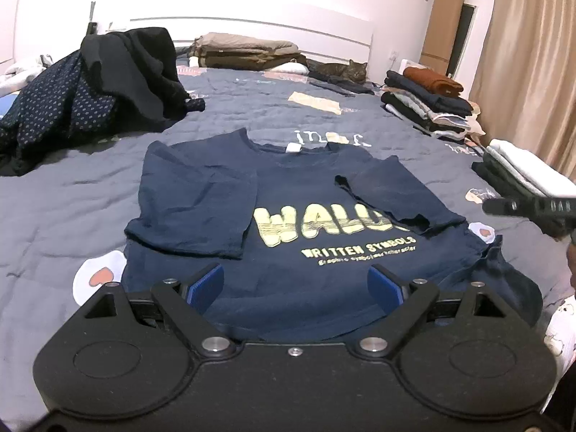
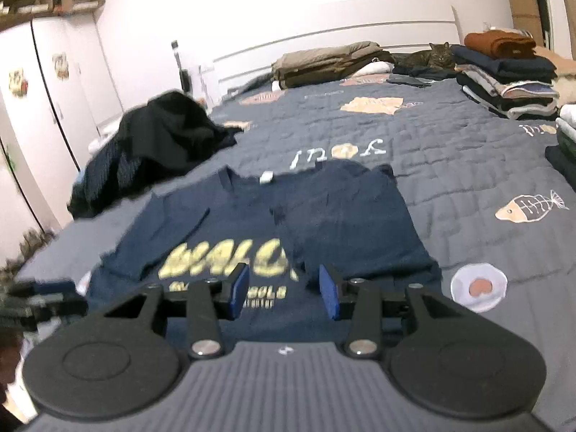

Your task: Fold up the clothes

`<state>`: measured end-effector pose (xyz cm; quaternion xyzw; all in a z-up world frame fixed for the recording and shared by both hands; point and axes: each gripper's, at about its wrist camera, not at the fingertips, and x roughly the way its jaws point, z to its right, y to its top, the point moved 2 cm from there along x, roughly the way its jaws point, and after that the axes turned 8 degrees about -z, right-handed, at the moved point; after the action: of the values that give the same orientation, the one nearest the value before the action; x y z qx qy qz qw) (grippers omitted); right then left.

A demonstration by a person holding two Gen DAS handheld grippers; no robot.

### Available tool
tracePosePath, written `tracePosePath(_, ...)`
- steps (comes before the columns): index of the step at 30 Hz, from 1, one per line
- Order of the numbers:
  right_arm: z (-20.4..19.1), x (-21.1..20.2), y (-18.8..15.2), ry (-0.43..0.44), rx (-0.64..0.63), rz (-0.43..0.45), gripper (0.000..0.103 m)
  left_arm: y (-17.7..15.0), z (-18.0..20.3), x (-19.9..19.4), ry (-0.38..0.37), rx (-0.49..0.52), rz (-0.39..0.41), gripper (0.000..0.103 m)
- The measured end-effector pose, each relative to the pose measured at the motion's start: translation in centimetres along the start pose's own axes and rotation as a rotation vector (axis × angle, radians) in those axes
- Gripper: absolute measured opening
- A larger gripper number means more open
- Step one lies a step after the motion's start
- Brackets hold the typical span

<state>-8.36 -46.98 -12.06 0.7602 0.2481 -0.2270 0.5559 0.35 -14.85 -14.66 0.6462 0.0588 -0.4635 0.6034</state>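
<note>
Lying face up near the bed's [image 1: 54,187] near edge, collar toward the headboard, the T-shirt [image 1: 288,216] with both sleeves folded inward over the chest, likely to square it for a lengthwise fold. Hovering over the hem, left gripper [image 1: 295,288] spread wide, nothing between the pads. Right gripper [image 2: 284,289] about half spread, pinching nothing, poised above the print. Showing the right gripper off the shirt's right edge: left view only. Showing wardrobes [image 2: 43,108] beyond the bed's left edge: right view only, blurred. Folded stack [image 1: 424,104] near the bed's far right edge, unfolded heap [image 1: 93,86] at the far left.
</note>
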Motion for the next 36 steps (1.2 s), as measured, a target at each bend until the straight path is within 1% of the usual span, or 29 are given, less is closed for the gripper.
tracePosePath(2,0.8,0.4,0.8,0.024,0.027,0.000,0.042,0.1,0.2,0.2,-0.006,-0.004,0.007,0.086)
tracePosePath(6,1.8,2.4,1.8,0.019,0.021,-0.015,0.042,0.5,0.4,0.8,-0.028,-0.014,0.017,0.086)
tracePosePath(10,2.7,5.4,2.5,0.017,0.014,-0.069,0.043,0.9,0.7,1.4,-0.056,-0.016,0.018,0.086)
tracePosePath(14,3.3,8.0,2.8,-0.004,0.002,-0.122,0.043,1.0,1.0,2.0,-0.065,-0.005,0.016,0.086)
tracePosePath(18,3.7,10.0,2.9,-0.050,0.000,-0.169,0.043,1.1,1.2,2.4,-0.067,0.006,0.017,0.086)
tracePosePath(20,3.9,10.7,2.8,-0.050,-0.005,-0.187,0.043,1.1,1.3,2.5,-0.067,0.008,0.015,0.086)
tracePosePath(23,3.5,11.4,2.2,-0.054,-0.055,-0.228,0.043,1.3,1.3,2.8,-0.070,0.006,0.012,0.086)
tracePosePath(26,2.6,11.6,1.4,-0.009,-0.104,-0.281,0.043,1.4,1.3,3.1,-0.069,0.007,0.006,0.086)
tracePosePath(28,2.0,11.4,0.8,0.006,-0.162,-0.309,0.043,1.5,1.4,3.0,-0.070,0.008,0.007,0.086)
tracePosePath(30,1.9,11.0,0.8,0.014,-0.179,-0.313,0.043,1.5,1.5,2.8,-0.072,0.009,0.009,0.086)
tracePosePath(31,2.1,10.6,1.2,0.025,-0.160,-0.321,0.043,1.6,1.5,2.8,-0.074,0.009,0.011,0.086)
tracePosePath(34,2.5,8.7,2.7,0.085,-0.099,-0.264,0.043,1.9,1.8,2.6,-0.085,0.012,0.022,0.086)
tracePosePath(36,2.9,7.6,3.8,0.084,-0.073,-0.181,0.043,1.9,2.0,2.6,-0.092,0.011,0.024,0.086)
